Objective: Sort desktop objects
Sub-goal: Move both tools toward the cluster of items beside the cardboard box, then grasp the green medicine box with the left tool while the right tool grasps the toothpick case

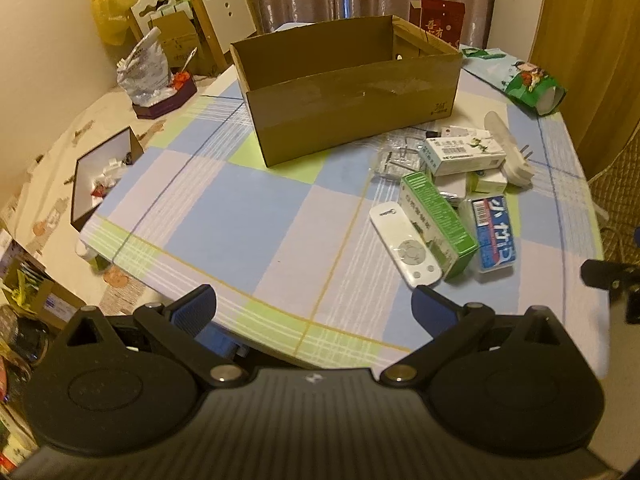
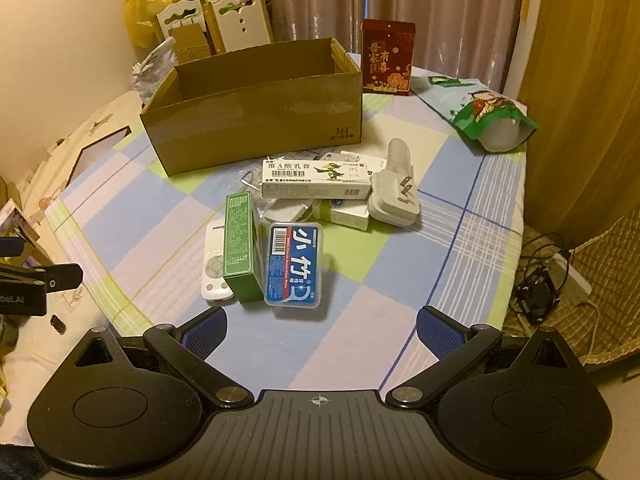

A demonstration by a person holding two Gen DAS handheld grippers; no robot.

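The cardboard box [image 2: 256, 120] bears "361°" at its near right corner. The white carton [image 2: 316, 180] reads "维A酸乳膏". The blue-labelled floss case [image 2: 294, 268] shows "小竹". The far red box [image 2: 387, 56] reads "吾家有喜".

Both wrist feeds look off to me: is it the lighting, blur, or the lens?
Left wrist view: warm yellowish room light, strong fisheye bending of the table edge, dark corner vignetting, text on the cardboard box soft. Right wrist view: same warm cast and curvature, but the blue floss case label reads sharply; sheen on the box's tape.
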